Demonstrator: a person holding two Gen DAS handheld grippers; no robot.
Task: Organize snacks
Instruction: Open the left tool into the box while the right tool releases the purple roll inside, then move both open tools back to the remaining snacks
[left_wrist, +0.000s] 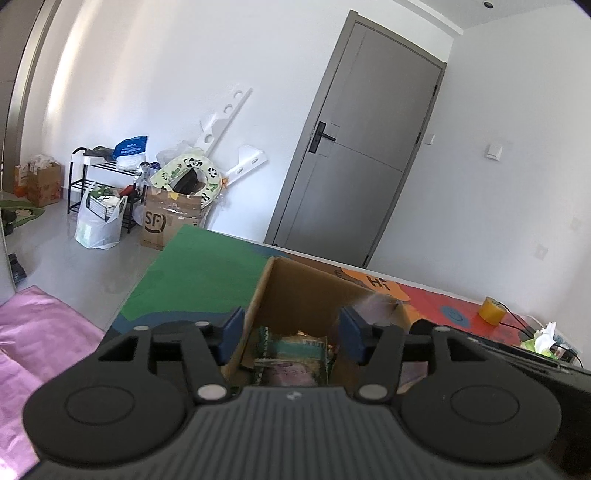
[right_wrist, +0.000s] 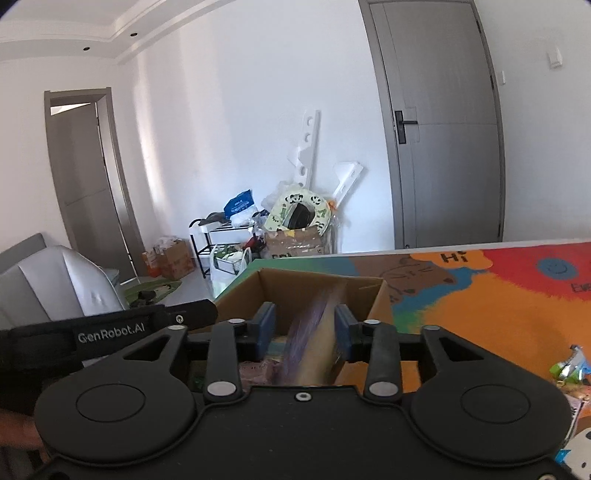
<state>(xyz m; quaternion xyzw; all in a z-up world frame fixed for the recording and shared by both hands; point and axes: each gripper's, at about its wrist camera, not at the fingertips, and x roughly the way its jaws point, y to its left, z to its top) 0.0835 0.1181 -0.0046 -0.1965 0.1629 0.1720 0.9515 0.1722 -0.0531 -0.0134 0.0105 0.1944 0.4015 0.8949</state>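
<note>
1. While the purple packet (right_wrist: 314, 339) sits as a blurred streak between the pads of the right gripper (right_wrist: 304, 328), we note it leans on the 3 o'clock pad, with a gap showing at the 9 o'clock pad. We read those fingers as released, with the packet loose over the cardboard box (right_wrist: 314, 284).
2. Left gripper (left_wrist: 291, 334): fingers parted, nothing clamped. The box's near wall runs under its 9 o'clock pad. Whether the pad touches the card, we cannot tell.
3. Where things are: the box stands open at 6 o'clock in both wrist views, on the coloured mat (right_wrist: 480, 314). Several flat packets (left_wrist: 291, 354) already lie in its bottom. More loose snacks (right_wrist: 569, 367) wait on the mat at 4 o'clock in the right view.
4. Judgement on the step: this is a drop into the box. To do it well, we would keep the right fingers over the middle of the opening, not over the rim, until the packet is clear of both pads.
5. We would keep the left gripper close to the wall, since a light card box may slide or tip if it is bumped.
6. Risk: a long packet could catch on the 3 o'clock wall and hang over the edge. We would check that it lies flat before reaching for the snacks at 4 o'clock.
</note>
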